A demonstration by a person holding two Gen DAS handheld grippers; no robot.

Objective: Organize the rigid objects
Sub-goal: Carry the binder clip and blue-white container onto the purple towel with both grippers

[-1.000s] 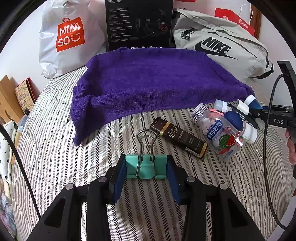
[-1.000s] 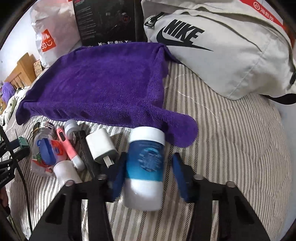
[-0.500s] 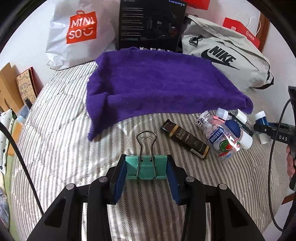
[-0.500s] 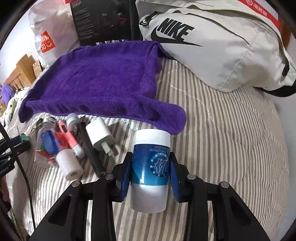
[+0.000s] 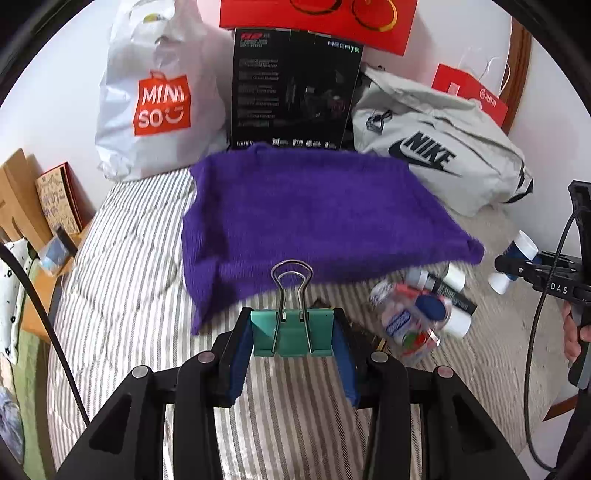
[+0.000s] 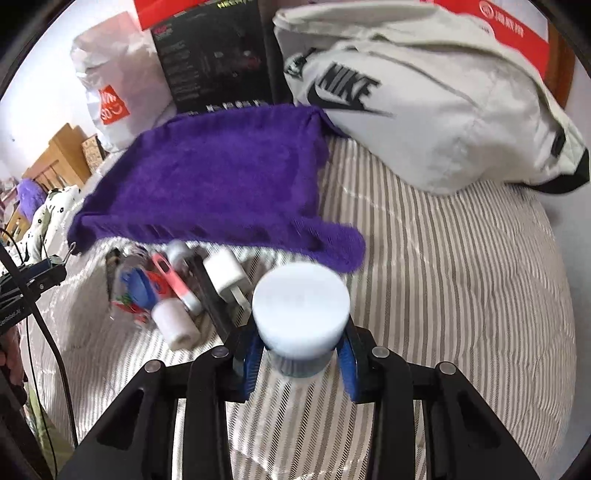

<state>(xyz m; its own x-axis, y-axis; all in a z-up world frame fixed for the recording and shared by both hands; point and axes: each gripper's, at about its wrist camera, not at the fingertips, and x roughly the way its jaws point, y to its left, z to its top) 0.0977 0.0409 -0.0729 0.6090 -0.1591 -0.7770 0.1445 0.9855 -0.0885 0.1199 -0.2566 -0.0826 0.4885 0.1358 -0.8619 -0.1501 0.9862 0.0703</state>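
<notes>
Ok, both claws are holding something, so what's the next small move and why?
Probably carry the left claw with its green binder clip forward over the purple towel and set it down. Both claws are already loaded, the right claw gripping the blue bottle, and the towel's surface shows nothing on it.

MINISO bag (image 5: 155, 110), black box (image 5: 295, 92), Nike bag (image 5: 443, 158) behind purple towel (image 5: 314, 214)

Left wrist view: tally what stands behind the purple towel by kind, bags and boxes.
Bags: 3 (MINISO bag, Nike bag, red paper bag)
Boxes: 2 (black box, red box)
Total: 5
</notes>
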